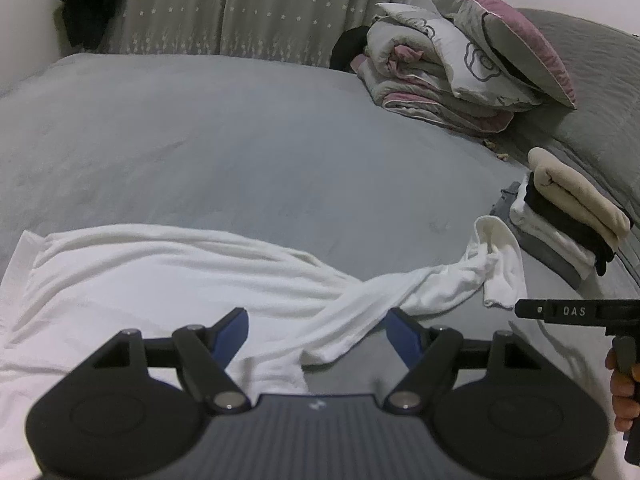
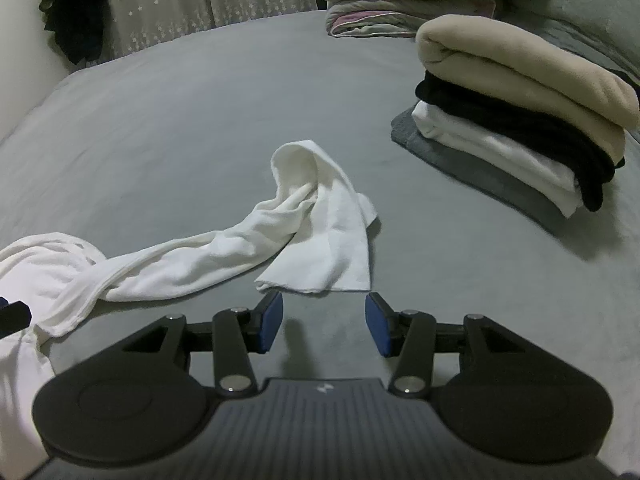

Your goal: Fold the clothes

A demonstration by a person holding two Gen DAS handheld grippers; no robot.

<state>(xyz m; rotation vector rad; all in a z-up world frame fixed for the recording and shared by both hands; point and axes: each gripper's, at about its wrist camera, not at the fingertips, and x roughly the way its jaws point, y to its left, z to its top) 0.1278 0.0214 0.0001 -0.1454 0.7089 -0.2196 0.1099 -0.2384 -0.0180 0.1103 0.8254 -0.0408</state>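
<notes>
Left gripper [image 1: 316, 334]: jaws spread wide, nothing pinched. Hangs over the near part of the white shirt [image 1: 160, 276]; cloth lies under and between the blue pads [image 1: 230, 334], no pad seen pressing on it.
Right gripper [image 2: 324, 322]: jaws apart, about half spread, bare sheet between the pads. Sits just near of the sleeve end, not touching it. From the left wrist view only its black side bar and the hand [image 1: 624, 392] on its handle show at the right edge.
White shirt: spread flat on the near left of the bed [image 1: 240, 140], unfolded, some wrinkles. Body runs off the near left corner of the left wrist view.
Sleeve [image 2: 224, 256]: twisted into a rope, runs right from the shirt body, ends in a flat flap [image 2: 340, 252] doubled over on itself, just far of the right gripper.
Folded stack [image 2: 520, 120]: right side of the bed, well apart from the shirt. Top to bottom: beige, black, white, grey at the base.
Bed: grey sheet, mostly bare in the middle and far left.
Bedding pile [image 1: 452, 68]: far right, rolled quilt with pillow on top, grey and pink with a flower print.
Curtain [image 1: 240, 8]: far wall, grey with small star print.
Dark clothes [image 1: 88, 4]: hanging far left, beside the curtain.
</notes>
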